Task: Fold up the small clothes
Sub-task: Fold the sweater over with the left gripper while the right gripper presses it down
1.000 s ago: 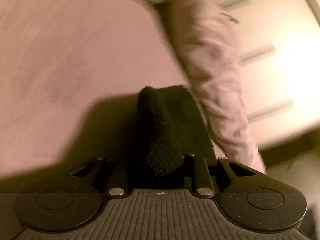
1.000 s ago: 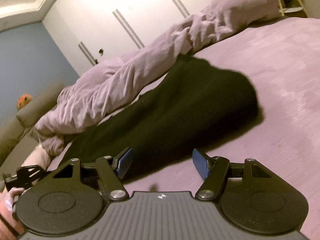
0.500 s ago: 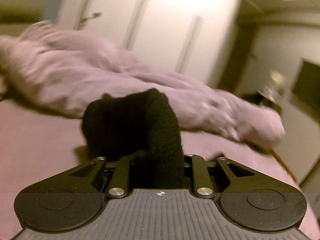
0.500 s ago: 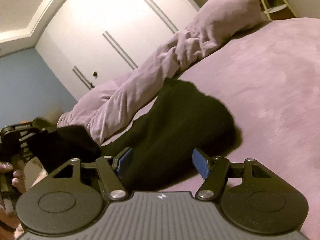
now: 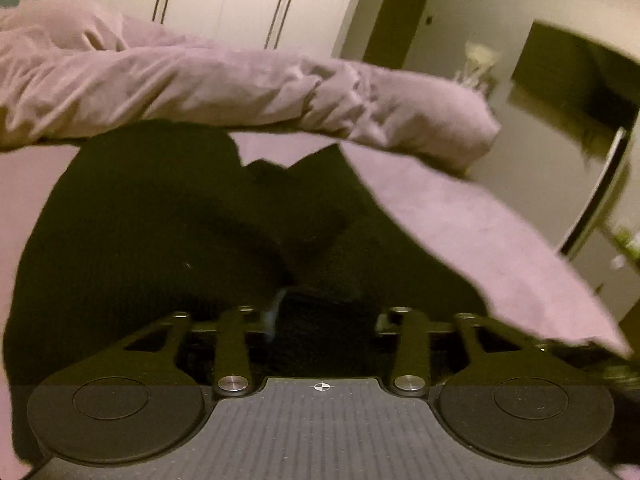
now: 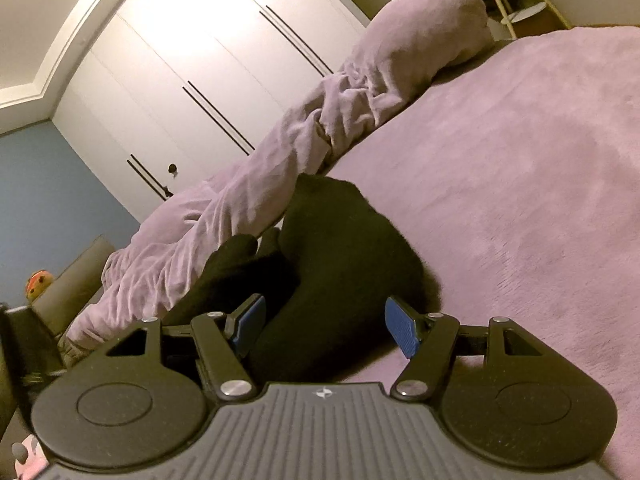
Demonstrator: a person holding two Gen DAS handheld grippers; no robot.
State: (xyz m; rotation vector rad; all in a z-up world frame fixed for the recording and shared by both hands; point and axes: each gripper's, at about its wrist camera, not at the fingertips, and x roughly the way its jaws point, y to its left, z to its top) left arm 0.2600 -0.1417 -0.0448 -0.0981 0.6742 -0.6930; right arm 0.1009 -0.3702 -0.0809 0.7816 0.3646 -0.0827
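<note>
Garment (image 6: 344,256), black knit, lies on the bed (image 6: 520,184), one sleeve or end folded over the body toward the duvet (image 6: 248,208). Its far edge touches the rumpled lilac duvet, which runs as a long ridge across the bed. On the right-wrist view, open bedcover spreads wide to the right of the garment; to the left the duvet closes in tight.

Left gripper (image 5: 324,320): jaws opening, black cloth between them, pads not seen pressing on it. One blue pad edge shows at the left finger; the right finger is lost against the dark fabric. Right gripper (image 6: 322,328): jaws apart, blue pads clear on both sides, near edge of the garment lying between them but untouched.

Left-wrist view alone shows the bed's far corner dropping off at the right, a dark doorway (image 5: 580,92) and a pale wall beyond. Right-wrist view alone shows a blue wall (image 6: 44,200), a small side table (image 6: 516,4) past the pillow end, an orange toy (image 6: 38,282) on a grey seat, and part of the other gripper at the left edge. Both show the white wardrobe (image 6: 200,64) with dark bar handles behind the duvet.

Light is warm and dim; left view slightly blurred.
</note>
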